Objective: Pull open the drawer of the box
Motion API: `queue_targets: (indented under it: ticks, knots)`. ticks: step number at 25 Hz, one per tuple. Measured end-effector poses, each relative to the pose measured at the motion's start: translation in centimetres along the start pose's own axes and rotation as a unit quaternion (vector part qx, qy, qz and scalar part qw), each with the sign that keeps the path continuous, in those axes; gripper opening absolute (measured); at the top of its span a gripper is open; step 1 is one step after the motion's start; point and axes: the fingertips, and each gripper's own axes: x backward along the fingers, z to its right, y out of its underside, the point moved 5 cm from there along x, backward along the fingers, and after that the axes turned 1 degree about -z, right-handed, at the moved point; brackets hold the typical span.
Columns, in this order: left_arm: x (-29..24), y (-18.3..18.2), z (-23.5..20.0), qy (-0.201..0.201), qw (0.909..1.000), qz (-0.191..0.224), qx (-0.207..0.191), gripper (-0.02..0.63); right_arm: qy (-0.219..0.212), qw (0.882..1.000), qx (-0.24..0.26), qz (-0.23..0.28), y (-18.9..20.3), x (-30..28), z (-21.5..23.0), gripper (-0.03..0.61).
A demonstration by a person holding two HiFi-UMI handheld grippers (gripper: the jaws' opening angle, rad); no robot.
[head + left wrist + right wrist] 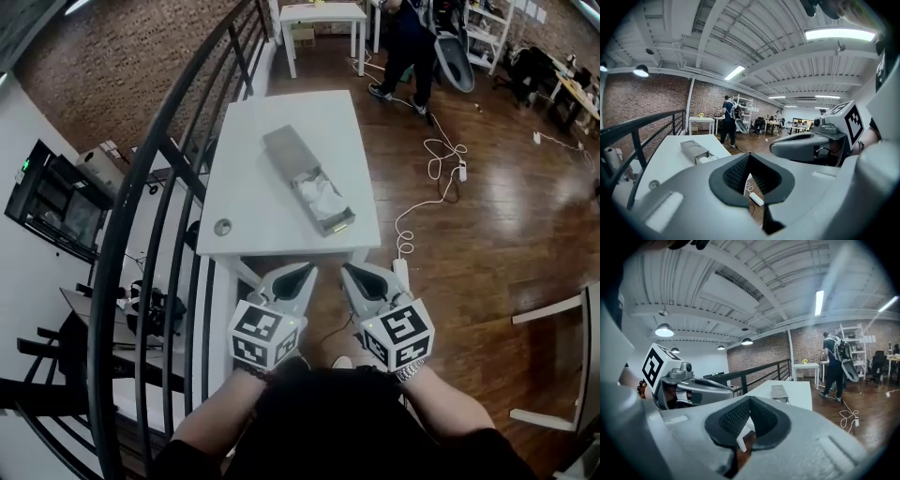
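Note:
A grey box (289, 152) lies on the white table (248, 197), its drawer (325, 207) pulled out toward me and showing white crumpled material inside. Both grippers hover below the table's near edge, close to my body and apart from the box. My left gripper (306, 272) is shut with nothing in it, and so is my right gripper (348, 271). In the left gripper view the box (692, 148) sits far beyond the shut left gripper (750, 156). The right gripper view shows the box (779, 392) beyond the shut right gripper (750, 399).
A black railing (159, 225) runs along the table's left side. A round cable hole (222, 227) marks the table's near left. White cables (433, 187) trail on the wooden floor at right. A person (409, 45) stands beyond, near another white table (323, 13).

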Motion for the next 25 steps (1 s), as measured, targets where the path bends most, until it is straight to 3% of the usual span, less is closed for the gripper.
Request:
queue_targets:
  ticks: [6, 25]
  knots:
    - [1.8, 0.4, 1.2, -0.014, 0.9999, 0.006, -0.003, 0.015, -0.015, 1.0, 0.012, 0.004, 0.0, 1.3, -1.7, -0.008]
    - [6.4, 0.7, -0.9, 0.023, 0.9993, 0.018, -0.022, 0.015, 0.022, 0.999, 0.027, 0.021, -1.5, 0.6, -7.4, -0.008]
